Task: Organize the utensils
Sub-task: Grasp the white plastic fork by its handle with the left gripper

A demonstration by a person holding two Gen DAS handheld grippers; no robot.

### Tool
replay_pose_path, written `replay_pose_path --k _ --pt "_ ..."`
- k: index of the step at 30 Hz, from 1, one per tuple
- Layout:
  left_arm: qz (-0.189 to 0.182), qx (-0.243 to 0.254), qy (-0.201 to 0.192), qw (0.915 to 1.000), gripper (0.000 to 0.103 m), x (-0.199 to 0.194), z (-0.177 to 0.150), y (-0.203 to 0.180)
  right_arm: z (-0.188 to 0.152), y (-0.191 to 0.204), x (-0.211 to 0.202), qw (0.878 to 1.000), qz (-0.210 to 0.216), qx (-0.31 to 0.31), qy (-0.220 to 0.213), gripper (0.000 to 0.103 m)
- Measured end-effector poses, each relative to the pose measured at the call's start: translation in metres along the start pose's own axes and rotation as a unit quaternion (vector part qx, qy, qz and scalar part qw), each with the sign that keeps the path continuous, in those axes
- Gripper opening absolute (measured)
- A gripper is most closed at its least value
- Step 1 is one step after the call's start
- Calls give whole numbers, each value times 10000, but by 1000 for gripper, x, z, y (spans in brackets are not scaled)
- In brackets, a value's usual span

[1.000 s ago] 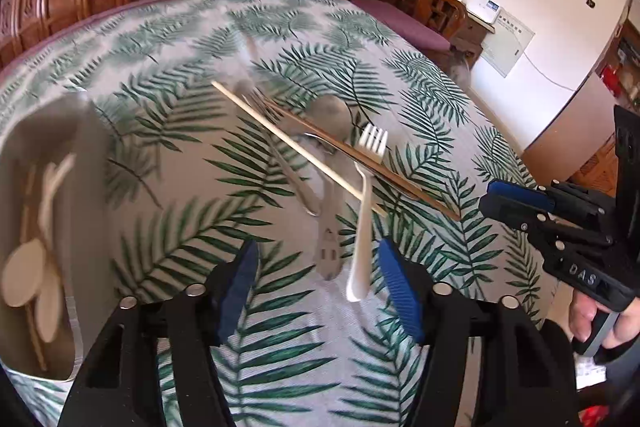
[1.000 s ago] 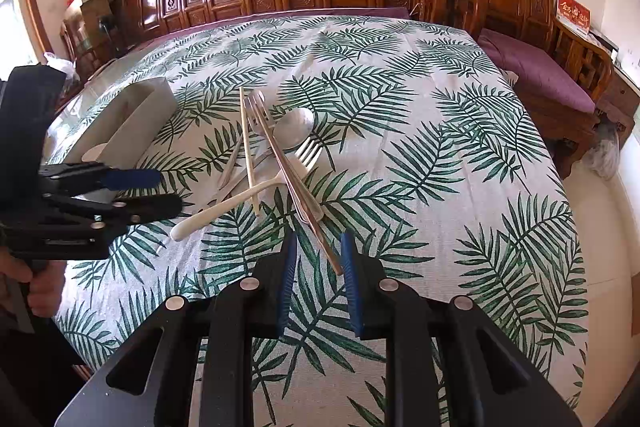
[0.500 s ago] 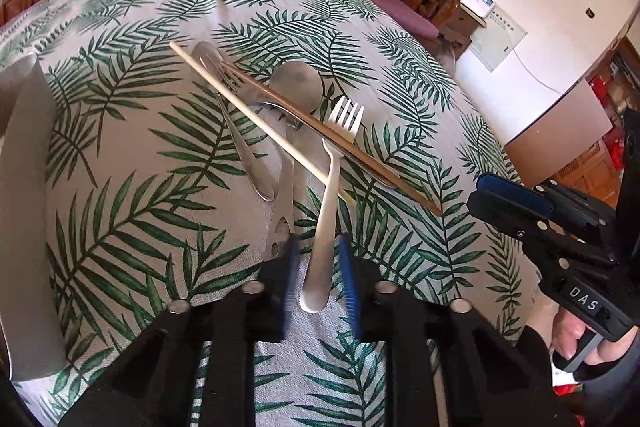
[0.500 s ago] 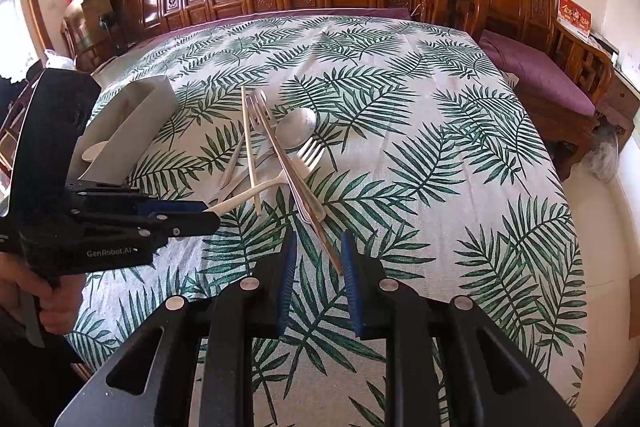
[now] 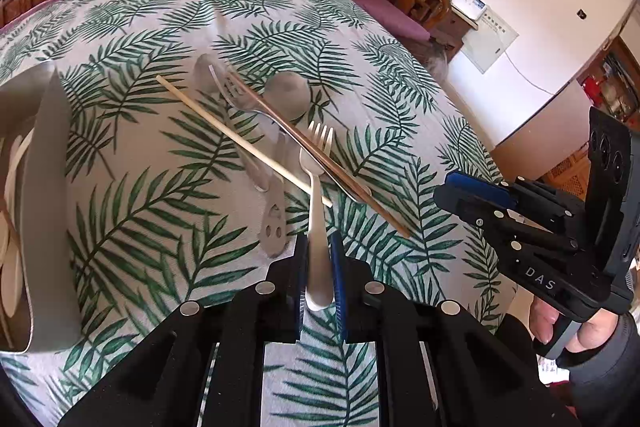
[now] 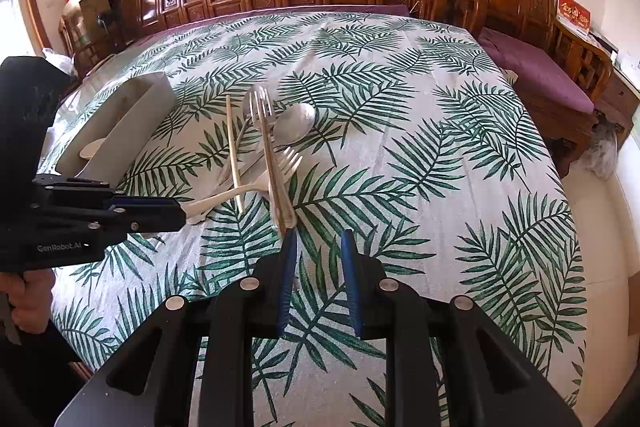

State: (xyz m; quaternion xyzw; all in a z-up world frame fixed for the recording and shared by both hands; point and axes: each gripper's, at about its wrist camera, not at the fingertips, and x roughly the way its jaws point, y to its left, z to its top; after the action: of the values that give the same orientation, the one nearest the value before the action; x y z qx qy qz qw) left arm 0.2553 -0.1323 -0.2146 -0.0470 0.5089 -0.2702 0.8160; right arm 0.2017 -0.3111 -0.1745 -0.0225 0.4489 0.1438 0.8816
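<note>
A white plastic fork (image 5: 316,187) lies in a pile of utensils on the palm-leaf tablecloth. Its handle end sits between the blue pads of my left gripper (image 5: 318,247), whose jaws are closing and pressing on it. The right wrist view shows the same grip from the side, with the left gripper (image 6: 182,213) on the fork (image 6: 256,185). In the pile are a metal spoon (image 5: 288,95), brown chopsticks (image 5: 320,155) and a pale chopstick (image 5: 240,139). My right gripper (image 6: 318,239) hovers just short of the chopsticks' near end, narrowly open with nothing between its pads.
A white organizer tray (image 5: 48,187) stands at the left with several white spoons (image 5: 8,267) inside. Carved wooden chairs line the table's far side, with a purple cushion to the right. The table edge drops off close behind both grippers.
My left gripper went from wide open to closed on the white fork's handle, moving in a little over the handle end. The right gripper has stayed still.
</note>
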Motion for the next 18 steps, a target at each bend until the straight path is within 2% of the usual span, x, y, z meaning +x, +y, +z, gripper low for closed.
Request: replay_pose_path --k 6,14,18 --pt "232 182 -5 9996 11 -7 -7 3 -1 4 3 10000 45 -49 39 25" --pt "519 316 228 9979 11 21 -6 3 -3 8 4 9999 88 -80 67 25" --pt "499 277 195 9982 11 25 -3 4 -4 11 6 9998 115 -93 94 25"
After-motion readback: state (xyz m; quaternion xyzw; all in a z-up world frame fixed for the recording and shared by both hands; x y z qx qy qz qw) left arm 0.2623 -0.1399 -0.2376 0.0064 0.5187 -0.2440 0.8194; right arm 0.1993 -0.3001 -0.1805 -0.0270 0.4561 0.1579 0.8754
